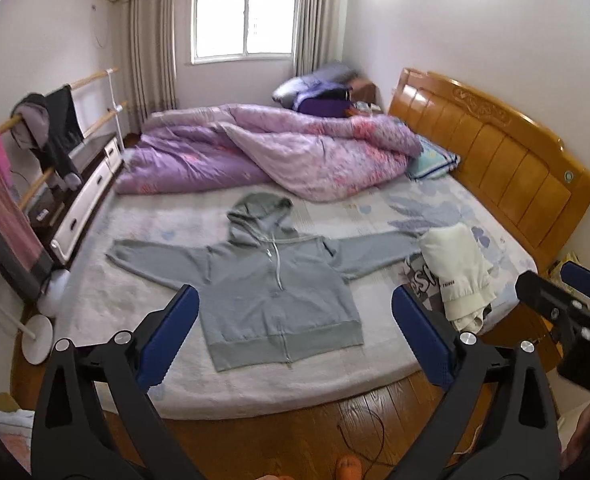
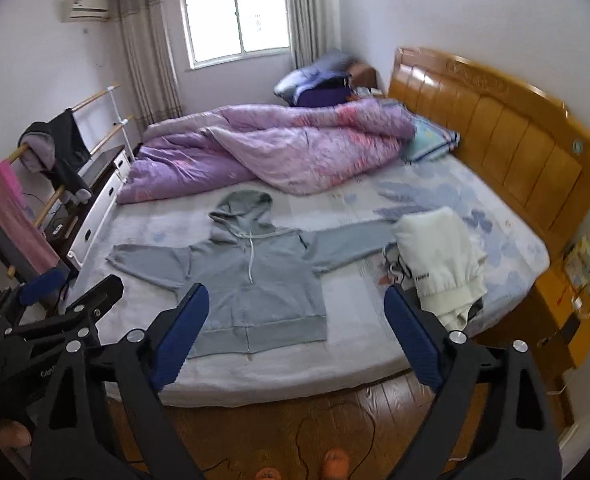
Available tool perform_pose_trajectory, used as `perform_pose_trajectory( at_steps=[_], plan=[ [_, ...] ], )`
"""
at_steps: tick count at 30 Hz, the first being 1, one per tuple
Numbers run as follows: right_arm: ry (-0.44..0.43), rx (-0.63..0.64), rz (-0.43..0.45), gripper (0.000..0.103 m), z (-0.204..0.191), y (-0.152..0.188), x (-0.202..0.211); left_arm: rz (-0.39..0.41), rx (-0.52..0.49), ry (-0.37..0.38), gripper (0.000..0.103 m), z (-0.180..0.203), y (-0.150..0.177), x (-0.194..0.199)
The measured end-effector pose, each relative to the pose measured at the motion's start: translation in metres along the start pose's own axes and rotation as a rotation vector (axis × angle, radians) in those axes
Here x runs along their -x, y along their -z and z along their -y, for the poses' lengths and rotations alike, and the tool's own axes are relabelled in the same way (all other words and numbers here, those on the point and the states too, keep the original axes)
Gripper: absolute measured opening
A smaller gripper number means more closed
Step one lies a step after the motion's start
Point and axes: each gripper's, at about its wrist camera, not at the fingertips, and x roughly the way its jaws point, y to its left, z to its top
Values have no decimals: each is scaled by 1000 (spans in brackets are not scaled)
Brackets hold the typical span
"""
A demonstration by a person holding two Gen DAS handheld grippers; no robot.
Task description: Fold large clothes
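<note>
The grey hoodie [image 1: 271, 280] lies flat on the bed [image 1: 335, 376], front up, zip closed, hood toward the far side and hem toward the near edge. Both sleeves are spread out sideways; the right-hand sleeve runs toward a cream garment [image 1: 459, 272] heaped near the headboard end, and its cuff is hidden behind that heap. A patterned item sits partly under the cream garment; what it is cannot be told.

The left claw [image 1: 295, 332] is held above the near edge of the bed with its jaws standing wide apart. Nothing is between the blue pads [image 1: 171, 336], and they touch no cloth. The right claw [image 2: 297, 332] is in the same condition: jaws wide, pads clear of the hoodie, nothing gripped. Each claw shows at the edge of the other's view, so the two are held side by side.

A purple quilt [image 1: 255, 148] is bunched across the far half of the bed, with a pillow [image 1: 435, 160] beside the wooden headboard [image 1: 495, 148]. A drying rack [image 1: 35, 184] carrying dark and pink clothing stands to the left of the bed. Wooden floor [image 1: 315, 432] and a dark cable lie below the near edge. Orange slippers [image 2: 335, 464] show at the bottom.
</note>
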Motion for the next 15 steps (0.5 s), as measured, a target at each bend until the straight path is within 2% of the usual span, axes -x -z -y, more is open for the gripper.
perform_pose_trajectory(
  at_steps=[4, 9, 15],
  plan=[
    [-6, 22, 34, 86, -6, -7, 31, 58, 0, -43, 97, -3, -12, 45],
    [-29, 37, 86, 86, -8, -11, 64, 114, 35, -61, 98, -3, -24, 91],
    [-56, 52, 130, 86, -3, -16, 90, 147, 34, -72, 98, 10, -30, 121]
  ],
)
